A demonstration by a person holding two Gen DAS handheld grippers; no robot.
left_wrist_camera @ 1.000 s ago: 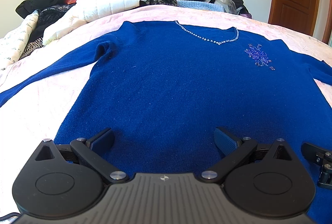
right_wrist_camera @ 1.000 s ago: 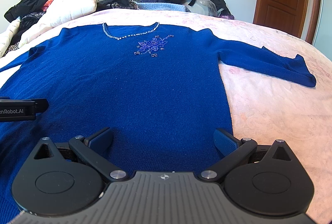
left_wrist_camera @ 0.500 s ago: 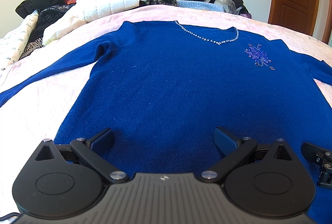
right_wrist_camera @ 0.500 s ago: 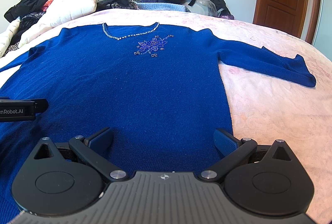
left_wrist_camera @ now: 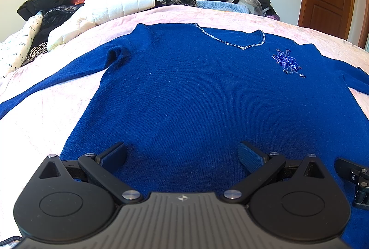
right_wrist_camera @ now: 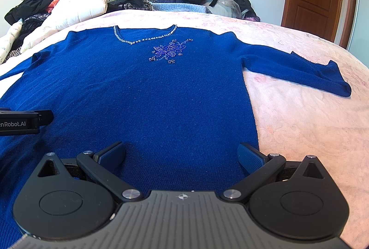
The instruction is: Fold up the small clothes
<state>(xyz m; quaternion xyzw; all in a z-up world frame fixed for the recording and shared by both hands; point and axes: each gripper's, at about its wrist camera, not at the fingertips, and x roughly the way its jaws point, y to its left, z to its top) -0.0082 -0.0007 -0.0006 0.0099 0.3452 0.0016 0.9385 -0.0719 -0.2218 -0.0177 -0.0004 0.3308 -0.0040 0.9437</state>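
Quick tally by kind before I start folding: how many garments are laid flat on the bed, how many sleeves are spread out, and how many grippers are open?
Blue sweater laid flat on the bed: 1
Sleeves spread out, right sleeve and left sleeve: 2
Open grippers, left gripper and right gripper: 2
Total: 5

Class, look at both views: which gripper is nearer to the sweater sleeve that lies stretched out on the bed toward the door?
Right. The right gripper hovers over the sweater's hem near that sleeve; the left gripper sits farther toward the other sleeve.
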